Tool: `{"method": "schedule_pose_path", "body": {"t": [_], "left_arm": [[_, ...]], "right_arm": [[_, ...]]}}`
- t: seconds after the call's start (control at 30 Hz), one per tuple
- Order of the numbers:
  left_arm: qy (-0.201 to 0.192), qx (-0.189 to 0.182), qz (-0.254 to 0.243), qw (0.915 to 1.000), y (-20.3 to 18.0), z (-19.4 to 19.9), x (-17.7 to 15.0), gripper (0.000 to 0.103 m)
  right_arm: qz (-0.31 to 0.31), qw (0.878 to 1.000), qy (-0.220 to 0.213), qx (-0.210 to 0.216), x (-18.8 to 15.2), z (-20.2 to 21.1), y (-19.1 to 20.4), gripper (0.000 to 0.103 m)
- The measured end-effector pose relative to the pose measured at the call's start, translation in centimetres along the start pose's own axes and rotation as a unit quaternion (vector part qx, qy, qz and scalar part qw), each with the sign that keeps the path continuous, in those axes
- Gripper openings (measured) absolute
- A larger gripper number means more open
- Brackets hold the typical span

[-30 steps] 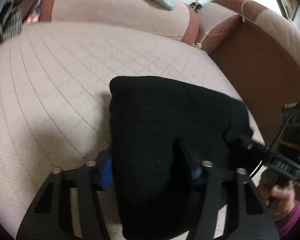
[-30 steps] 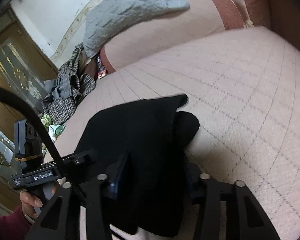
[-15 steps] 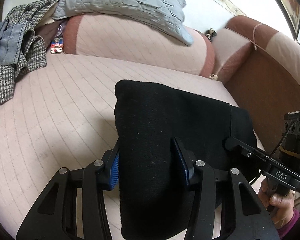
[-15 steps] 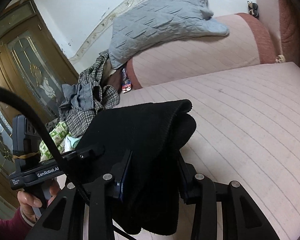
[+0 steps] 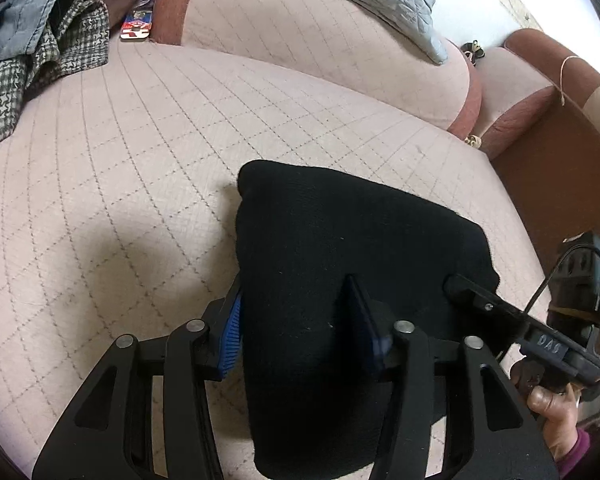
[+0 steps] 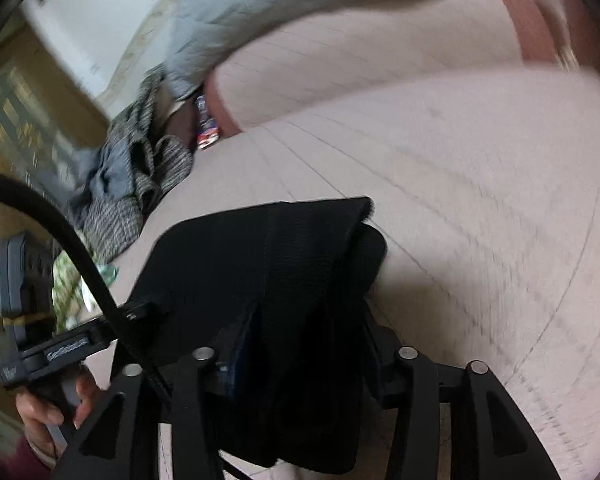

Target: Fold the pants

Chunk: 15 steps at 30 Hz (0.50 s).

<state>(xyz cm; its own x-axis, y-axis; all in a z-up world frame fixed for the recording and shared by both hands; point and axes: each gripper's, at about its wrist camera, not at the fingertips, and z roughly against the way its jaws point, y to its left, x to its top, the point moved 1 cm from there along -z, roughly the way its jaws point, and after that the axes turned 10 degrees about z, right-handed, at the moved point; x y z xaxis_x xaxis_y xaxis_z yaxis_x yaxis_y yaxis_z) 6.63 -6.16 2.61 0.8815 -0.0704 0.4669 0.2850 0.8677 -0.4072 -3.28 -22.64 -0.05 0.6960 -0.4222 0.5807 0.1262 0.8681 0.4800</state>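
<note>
Quilted pink sofa seat (image 5: 148, 168) carries a heap of checked clothing (image 5: 28, 60) at the far left; black folded pants (image 5: 340, 264) lie at its near edge; left gripper (image 5: 296, 320) jaws pinch one end; right gripper (image 6: 308, 344) jaws pinch the other.
</note>
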Motion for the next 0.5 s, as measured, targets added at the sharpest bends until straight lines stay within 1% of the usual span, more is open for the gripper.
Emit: {"method": "schedule_pose_path", "body": {"t": [0.03,0.07,0.1,0.17,0.27,0.4,0.5], "left_arm": [[0.000,0.002,0.001,1.0000,0.0,0.0,0.0,0.060],[-0.001,0.007,0.005,1.0000,0.1,0.0,0.0,0.066],[0.000,0.009,0.008,0.9999,0.1,0.0,0.0,0.067],[0.003,0.009,0.016,0.9998,0.3,0.3,0.0,0.067],[-0.013,0.025,0.009,0.9996,0.1,1.3,-0.4,0.067],[-0.042,0.050,-0.002,0.9979,-0.2,2.7,-1.1,0.067],[-0.059,0.055,-0.004,0.9968,-0.3,3.8,-1.4,0.067]], "right_arm": [[-0.013,1.000,-0.001,0.011,-0.1,0.2,-0.4,0.051],[-0.013,1.000,0.002,0.011,0.0,0.4,-0.4,0.051],[-0.007,1.000,0.005,0.006,0.0,0.7,-0.2,0.051],[0.009,1.000,0.005,-0.008,0.1,1.5,0.5,0.051],[0.028,0.998,-0.009,-0.048,0.3,3.7,1.6,0.051],[0.042,0.997,-0.036,-0.047,0.3,6.0,3.4,0.051],[0.071,0.996,-0.032,-0.043,0.2,6.5,5.3,0.051]]}}
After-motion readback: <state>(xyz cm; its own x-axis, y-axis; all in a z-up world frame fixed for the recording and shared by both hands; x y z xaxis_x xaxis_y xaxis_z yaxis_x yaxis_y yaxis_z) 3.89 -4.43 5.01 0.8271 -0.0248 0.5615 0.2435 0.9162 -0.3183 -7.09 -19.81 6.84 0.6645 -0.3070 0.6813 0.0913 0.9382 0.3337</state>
